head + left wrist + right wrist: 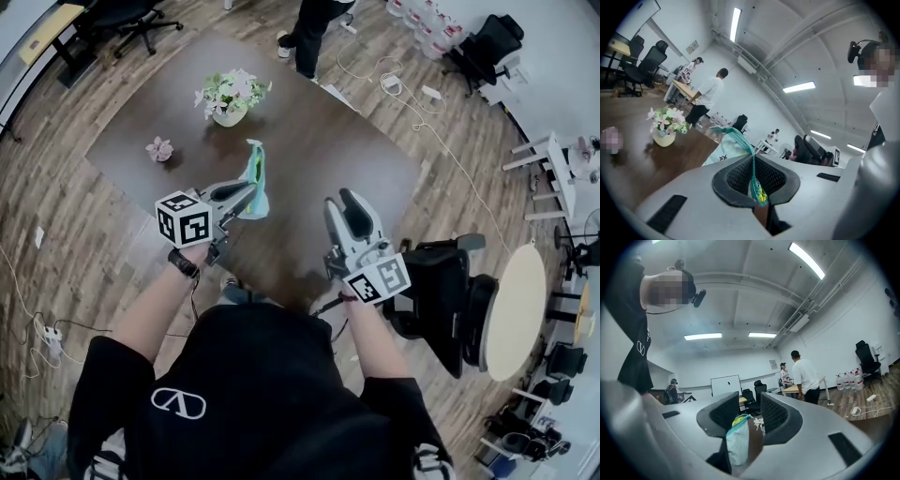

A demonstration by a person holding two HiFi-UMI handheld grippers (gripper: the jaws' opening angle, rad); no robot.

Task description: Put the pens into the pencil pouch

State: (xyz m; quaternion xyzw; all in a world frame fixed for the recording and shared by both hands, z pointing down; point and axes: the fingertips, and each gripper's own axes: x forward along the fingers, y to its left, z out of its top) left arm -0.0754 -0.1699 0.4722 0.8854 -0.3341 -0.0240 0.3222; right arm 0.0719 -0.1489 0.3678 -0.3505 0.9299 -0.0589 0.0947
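Note:
The pale green pencil pouch (255, 171) with a teal zipper edge hangs upright over the dark brown table (309, 141). My left gripper (249, 195) is shut on it from the left. In the left gripper view the jaws (754, 185) pinch the teal zipper edge, and the pouch body (723, 152) hangs beyond them. My right gripper (349, 208) stands open to the right of the pouch, apart from it. In the right gripper view the pouch (738, 444) shows through the gap of the open jaws (750, 411), with something yellow (739, 419) at its mouth. No loose pen is visible.
A vase of flowers (230, 98) and a small pink flower (159, 148) stand on the table's far left. A black office chair (441, 281) and a round pale table (516, 309) are at my right. A person (314, 28) stands past the table's far edge.

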